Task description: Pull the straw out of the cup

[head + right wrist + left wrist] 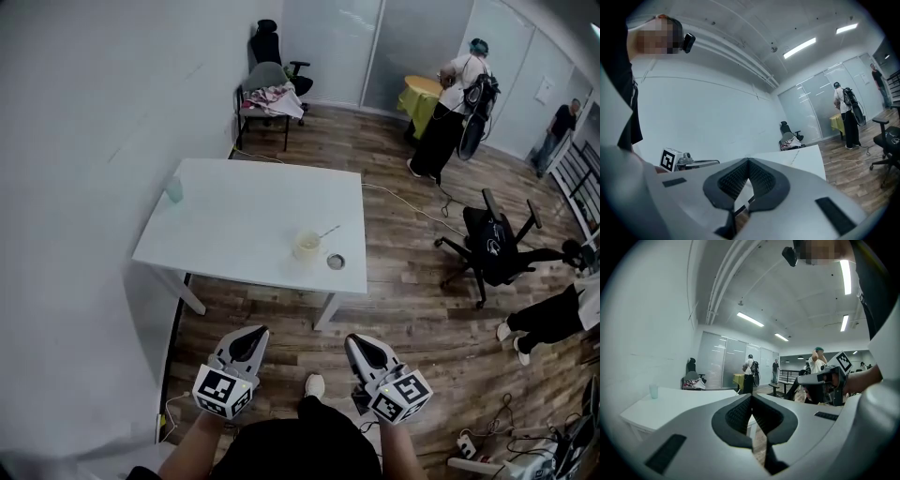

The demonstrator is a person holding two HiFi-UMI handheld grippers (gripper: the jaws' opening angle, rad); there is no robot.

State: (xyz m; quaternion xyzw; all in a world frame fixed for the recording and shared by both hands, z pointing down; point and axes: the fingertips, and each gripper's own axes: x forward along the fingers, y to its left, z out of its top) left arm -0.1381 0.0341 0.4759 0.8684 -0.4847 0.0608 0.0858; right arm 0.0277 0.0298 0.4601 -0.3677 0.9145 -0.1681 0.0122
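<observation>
A pale cup (307, 246) stands on the white table (234, 220) near its front edge, with a thin straw (324, 232) leaning out to the right. Both grippers hang well short of the table, over the wooden floor, close to my body. My left gripper (253, 337) has its jaws closed tip to tip with nothing between them; the same shows in the left gripper view (751, 397). My right gripper (359, 343) is also shut and empty, as the right gripper view (748, 161) shows. Neither gripper view shows the cup.
A small round lid (336, 262) lies right of the cup. A light green cup (174, 190) stands at the table's far left edge. A black office chair (492, 246) sits to the right, a chair with clothes (270, 94) behind. People stand at the back right.
</observation>
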